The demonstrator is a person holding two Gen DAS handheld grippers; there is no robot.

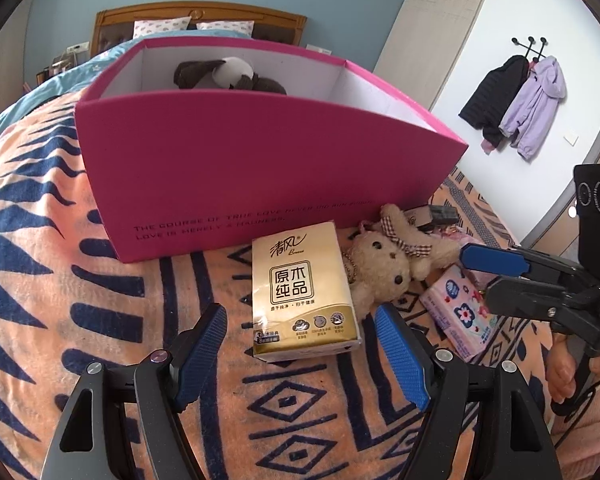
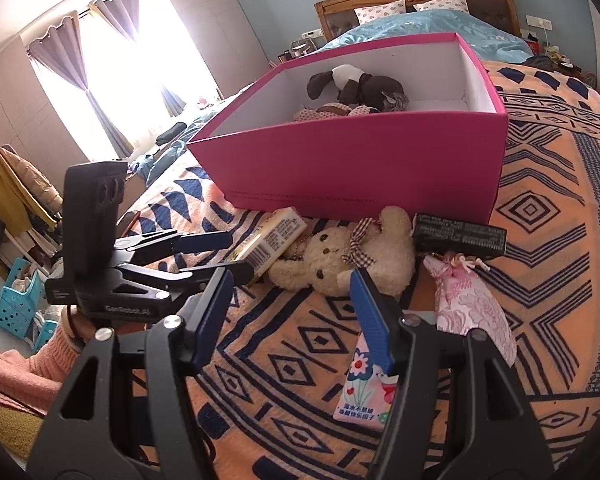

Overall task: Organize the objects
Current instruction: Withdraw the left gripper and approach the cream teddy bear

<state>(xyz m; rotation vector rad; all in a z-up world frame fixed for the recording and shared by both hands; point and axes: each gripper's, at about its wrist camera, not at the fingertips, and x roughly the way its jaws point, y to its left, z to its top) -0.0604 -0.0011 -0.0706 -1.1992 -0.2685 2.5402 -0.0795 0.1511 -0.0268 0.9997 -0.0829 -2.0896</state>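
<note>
1. Looking along the left wrist view, the left tongs [image 1: 300, 334] are being held open over the bed [image 1: 40, 240], with nothing gripped; the gold tissue pack [image 1: 300, 292] is lying flat on the blanket between and just ahead of the two blue pads, not touched by them. Behind it the pink box [image 1: 260, 168] is standing open, with a dark plush toy [image 1: 224, 74] already inside. Beside the pack a cream teddy bear [image 1: 384, 264] is lying, and further right a floral tissue pack [image 1: 456, 312].

2. The gold pack is being judged light, soft under its slick film and easily dented; it would best be taken across its two long sides near the middle, with gentle pressure, so that it is neither crushed nor slipping out.

3. In the right wrist view, the right tongs [image 2: 292, 312] are likewise being held open and empty, low over the blanket, with the cream teddy bear [image 2: 340, 256] just ahead of them. The bear is being judged light and squashy, best taken around the body. A black box [image 2: 460, 236] and a pink brocade pouch [image 2: 472, 304] are lying to its right.
</note>
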